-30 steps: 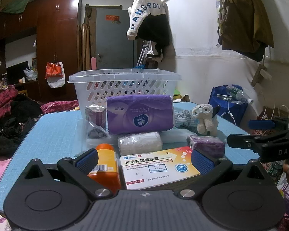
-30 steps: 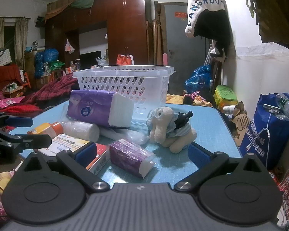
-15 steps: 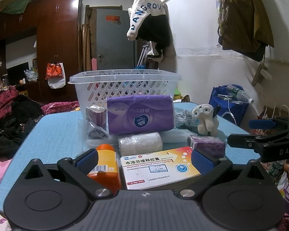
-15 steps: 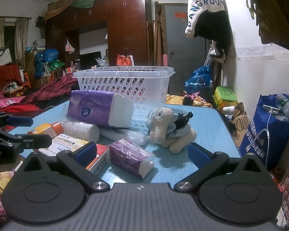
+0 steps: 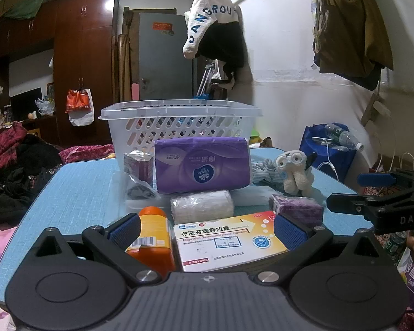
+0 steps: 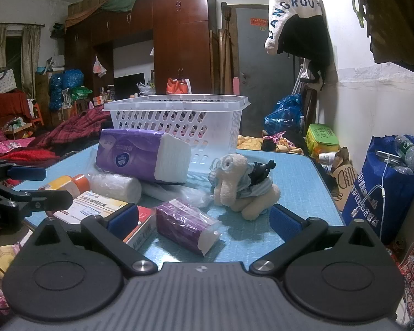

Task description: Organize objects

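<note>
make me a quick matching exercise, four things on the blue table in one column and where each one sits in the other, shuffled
Things:
1. white basket
2. orange bottle
3. plush toy
4. large purple tissue pack

Places:
A. lying just left of the medicine box
B. at the far end of the table
C. right side, beyond the small purple pack
D. directly in front of the basket

Pairs: 1-B, 2-A, 3-C, 4-D

Left claw (image 5: 207, 227) wide open, empty – right claw (image 6: 204, 216) likewise.
</note>
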